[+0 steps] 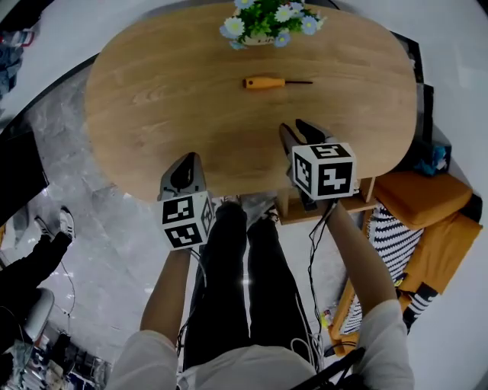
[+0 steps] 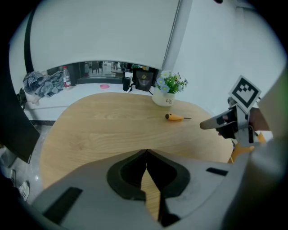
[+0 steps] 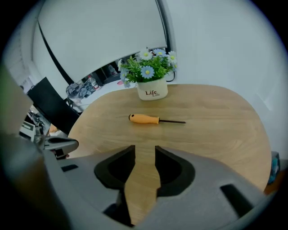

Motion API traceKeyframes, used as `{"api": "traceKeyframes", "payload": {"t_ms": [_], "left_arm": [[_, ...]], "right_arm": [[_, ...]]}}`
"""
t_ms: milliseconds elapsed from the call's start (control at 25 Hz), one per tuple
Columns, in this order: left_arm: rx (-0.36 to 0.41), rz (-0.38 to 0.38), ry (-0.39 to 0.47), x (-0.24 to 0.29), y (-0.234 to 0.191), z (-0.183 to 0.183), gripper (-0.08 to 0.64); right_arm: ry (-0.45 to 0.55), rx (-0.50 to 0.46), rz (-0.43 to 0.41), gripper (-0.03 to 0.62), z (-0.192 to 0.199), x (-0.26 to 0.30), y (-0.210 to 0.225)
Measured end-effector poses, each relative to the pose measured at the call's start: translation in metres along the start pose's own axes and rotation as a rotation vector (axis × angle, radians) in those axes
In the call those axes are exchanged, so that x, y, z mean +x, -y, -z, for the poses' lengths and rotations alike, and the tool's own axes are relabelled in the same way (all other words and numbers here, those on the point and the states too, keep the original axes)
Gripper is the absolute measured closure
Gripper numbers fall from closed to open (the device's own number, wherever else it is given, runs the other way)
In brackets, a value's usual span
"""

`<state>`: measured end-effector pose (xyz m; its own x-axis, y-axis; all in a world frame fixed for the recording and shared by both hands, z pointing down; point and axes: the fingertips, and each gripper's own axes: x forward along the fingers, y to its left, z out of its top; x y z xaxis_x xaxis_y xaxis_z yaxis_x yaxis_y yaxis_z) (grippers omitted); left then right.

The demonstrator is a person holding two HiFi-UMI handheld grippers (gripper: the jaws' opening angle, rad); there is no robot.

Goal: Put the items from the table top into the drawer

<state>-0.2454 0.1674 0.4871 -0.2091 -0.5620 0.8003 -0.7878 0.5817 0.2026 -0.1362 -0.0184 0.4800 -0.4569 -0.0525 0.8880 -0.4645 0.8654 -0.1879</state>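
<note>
A screwdriver [image 1: 267,82] with an orange handle and a dark shaft lies on the oval wooden table [image 1: 152,91], past its middle; it shows too as the screwdriver [image 3: 148,119] and the screwdriver [image 2: 175,117]. My right gripper [image 1: 297,126] hovers over the table's near edge, short of the tool, open with bare wood between its jaws [image 3: 145,150]. My left gripper [image 1: 187,161] hangs over the near edge further left, shut and empty [image 2: 146,155]. A wooden drawer box [image 1: 358,202] juts out under the table by my right hand.
A white pot of daisies [image 1: 263,23] stands at the table's far edge. Orange and striped cushions [image 1: 427,221] lie on the floor at the right. The holder's legs [image 1: 236,266] stand at the near edge; another person's shoes [image 1: 57,225] are at the left.
</note>
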Motion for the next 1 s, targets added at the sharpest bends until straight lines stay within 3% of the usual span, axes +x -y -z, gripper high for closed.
{"api": "traceKeyframes", "payload": {"t_ms": [360,1000], "left_arm": [[-0.024,-0.017,0.039,0.017,-0.022,-0.030,0.551],[-0.095,-0.033,0.028,0.037,-0.024,-0.029,0.551]], "right_arm": [[-0.037,-0.266,-0.031,0.454,-0.047,0.023,-0.001],[-0.136,-0.572,-0.113,0.439,-0.077,0.064,-0.014]]}}
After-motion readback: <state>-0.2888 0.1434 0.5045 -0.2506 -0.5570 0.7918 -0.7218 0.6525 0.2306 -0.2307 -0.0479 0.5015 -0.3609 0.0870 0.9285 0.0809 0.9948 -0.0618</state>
